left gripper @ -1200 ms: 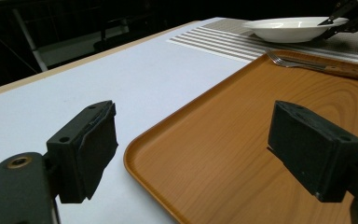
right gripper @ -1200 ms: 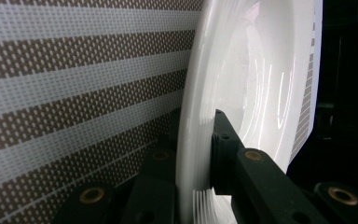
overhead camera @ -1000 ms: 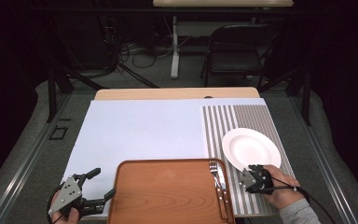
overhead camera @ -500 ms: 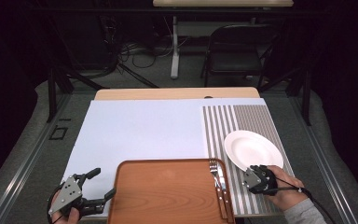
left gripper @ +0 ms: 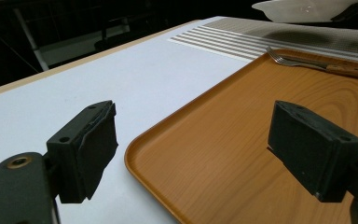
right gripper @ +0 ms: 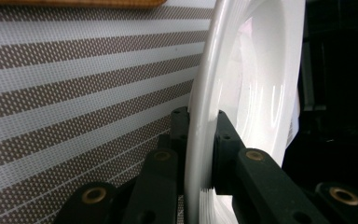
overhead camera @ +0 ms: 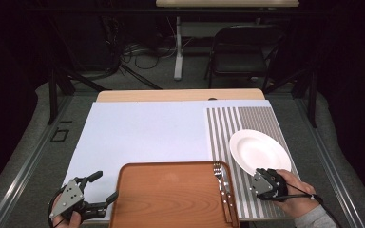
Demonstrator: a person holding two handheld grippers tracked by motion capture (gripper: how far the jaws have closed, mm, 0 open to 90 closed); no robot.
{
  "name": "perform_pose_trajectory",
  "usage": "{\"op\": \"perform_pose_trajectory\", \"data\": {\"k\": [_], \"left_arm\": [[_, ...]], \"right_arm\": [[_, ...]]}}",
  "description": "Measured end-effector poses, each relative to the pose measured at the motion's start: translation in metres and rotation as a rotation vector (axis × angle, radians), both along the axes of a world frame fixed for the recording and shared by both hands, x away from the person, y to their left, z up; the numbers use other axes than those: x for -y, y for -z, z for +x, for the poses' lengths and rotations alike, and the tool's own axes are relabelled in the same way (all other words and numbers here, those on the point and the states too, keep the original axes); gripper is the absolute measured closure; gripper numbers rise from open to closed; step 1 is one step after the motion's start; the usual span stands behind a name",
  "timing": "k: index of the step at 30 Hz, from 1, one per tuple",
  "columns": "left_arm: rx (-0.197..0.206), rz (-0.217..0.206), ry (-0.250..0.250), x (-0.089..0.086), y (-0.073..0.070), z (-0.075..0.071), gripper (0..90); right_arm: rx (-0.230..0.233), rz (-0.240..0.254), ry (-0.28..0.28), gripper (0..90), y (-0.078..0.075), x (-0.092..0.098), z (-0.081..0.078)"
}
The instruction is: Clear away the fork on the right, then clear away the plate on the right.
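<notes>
Plate [right gripper: 242, 93] rim clamped by right gripper [overhead camera: 266, 183]; left gripper [overhead camera: 99, 187] agape.

A tray [overhead camera: 171, 199] lies at six o'clock, a fork [overhead camera: 218, 172] along its right edge. A striped mat [overhead camera: 228, 128] lies at three o'clock and a chair [overhead camera: 240, 52] stands at one.

Wooden table [overhead camera: 123, 96], covered by a white sheet [overhead camera: 142, 133]; striped placemat [overhead camera: 223, 128] at right, brown tray [overhead camera: 171, 199] at the near edge.
</notes>
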State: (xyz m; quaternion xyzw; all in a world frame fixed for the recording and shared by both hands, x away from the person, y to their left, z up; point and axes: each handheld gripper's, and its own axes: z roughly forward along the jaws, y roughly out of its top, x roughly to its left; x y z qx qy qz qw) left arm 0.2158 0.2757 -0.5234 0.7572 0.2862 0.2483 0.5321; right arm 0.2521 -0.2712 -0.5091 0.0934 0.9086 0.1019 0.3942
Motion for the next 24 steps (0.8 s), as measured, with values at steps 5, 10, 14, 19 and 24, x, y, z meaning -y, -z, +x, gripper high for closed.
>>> {"op": "perform_pose_trajectory", "data": {"k": [5,10,14,19,24], "left_arm": [[0.003,0.004,0.001,0.0,0.0,0.0,15.2],[0.002,0.002,0.0,0.0,0.0,0.0,15.2],[0.001,0.001,-0.002,0.0,0.0,0.0,15.2],[0.001,0.001,-0.004,0.0,0.0,0.0,15.2],[0.002,0.003,-0.003,0.0,0.0,0.0,15.2]], "right_arm": [[0.025,0.005,-0.014,82.3,-0.007,-0.004,-0.008],[0.048,0.024,-0.024,82.2,-0.016,-0.006,-0.016],[0.066,0.029,-0.034,82.3,-0.024,-0.009,-0.022],[0.08,0.044,-0.048,82.1,-0.029,-0.013,-0.028],[0.097,0.06,-0.064,82.0,-0.035,-0.015,-0.034]]}}
